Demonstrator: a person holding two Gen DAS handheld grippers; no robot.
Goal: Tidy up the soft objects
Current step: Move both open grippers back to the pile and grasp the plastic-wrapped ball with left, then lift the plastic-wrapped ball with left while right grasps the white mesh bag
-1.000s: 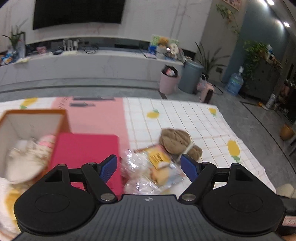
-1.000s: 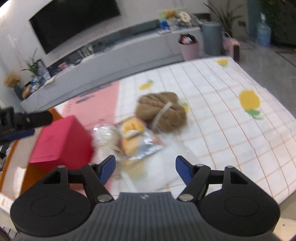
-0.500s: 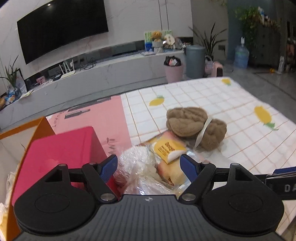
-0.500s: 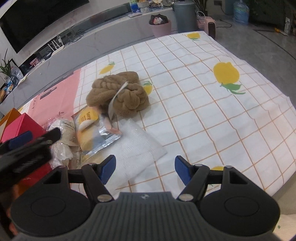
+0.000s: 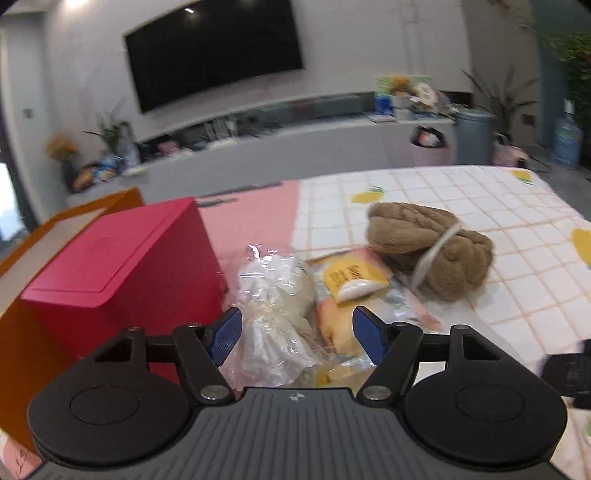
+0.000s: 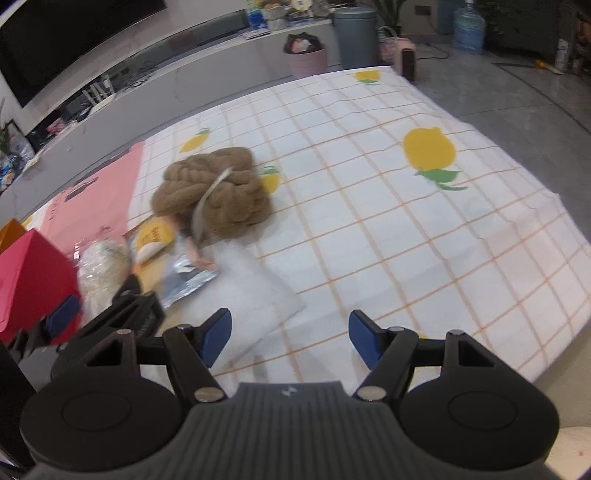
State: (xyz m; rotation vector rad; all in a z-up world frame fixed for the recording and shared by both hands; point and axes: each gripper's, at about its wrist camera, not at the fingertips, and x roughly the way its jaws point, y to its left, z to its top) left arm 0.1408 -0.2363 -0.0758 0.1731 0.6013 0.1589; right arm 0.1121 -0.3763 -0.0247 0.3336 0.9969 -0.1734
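On checked cloth | crinkly clear bag between closing left tool, untouched | right tool wide, empty | fuzzy brown bundle

Dim indoor light, motion blur throughout, fisheye bending at the edges.

Place: I'm looking into a home living room.
Wall: a large dark television hangs on a pale wall.
Below it: I see a long low media shelf running the width of the room, cluttered with small items, toys and packets.
Greenery: houseplants stand on the shelf's left end, and more foliage shows at the far right.
Floor: a pink waste bin with a bag in it, a grey lidded bin beside it, and a big blue water jug on grey tiles.
Work surface: I'm working over a checked tablecloth printed with yellow fruit.
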